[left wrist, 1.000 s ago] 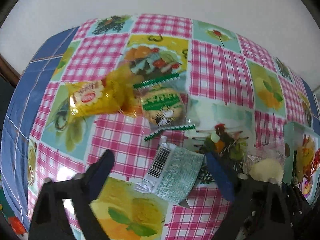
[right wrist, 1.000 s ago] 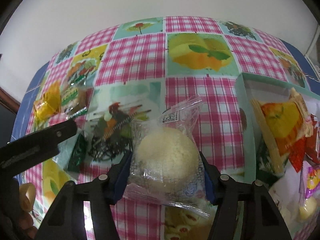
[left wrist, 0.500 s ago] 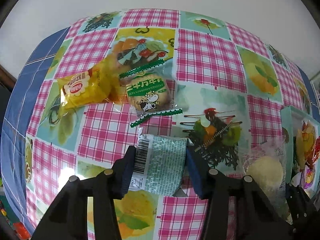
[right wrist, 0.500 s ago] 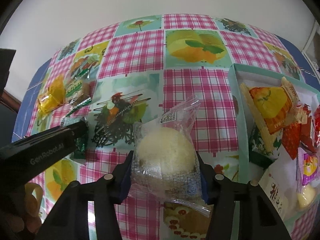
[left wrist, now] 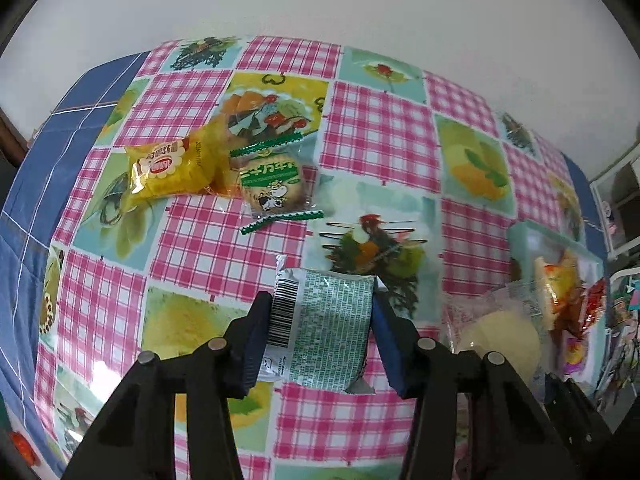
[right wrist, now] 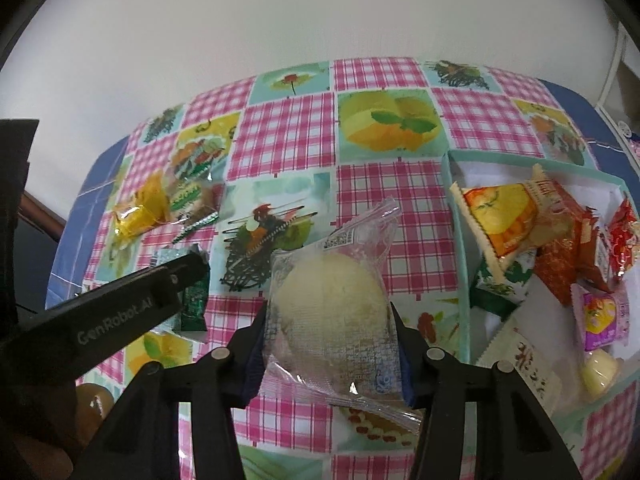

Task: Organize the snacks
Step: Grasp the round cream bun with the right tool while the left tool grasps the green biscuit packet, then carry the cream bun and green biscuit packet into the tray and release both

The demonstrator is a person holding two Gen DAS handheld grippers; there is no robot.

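Snacks, green packet (left wrist: 324, 332) clamped in left hand-held gripper (left wrist: 320, 344), wrapped bun (right wrist: 330, 312) pinched as right hand-held gripper (right wrist: 332, 344) closes, pads half hidden

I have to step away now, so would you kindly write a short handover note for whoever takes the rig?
Left gripper: shut on the green foil packet with a barcode.
Right gripper: jaws closing on the clear-wrapped pale round bun.
Done: several snacks already lie in the teal box.
Left: box both held items, then the yellow wrapped cake and the green-labelled cow biscuit on the checked tablecloth.
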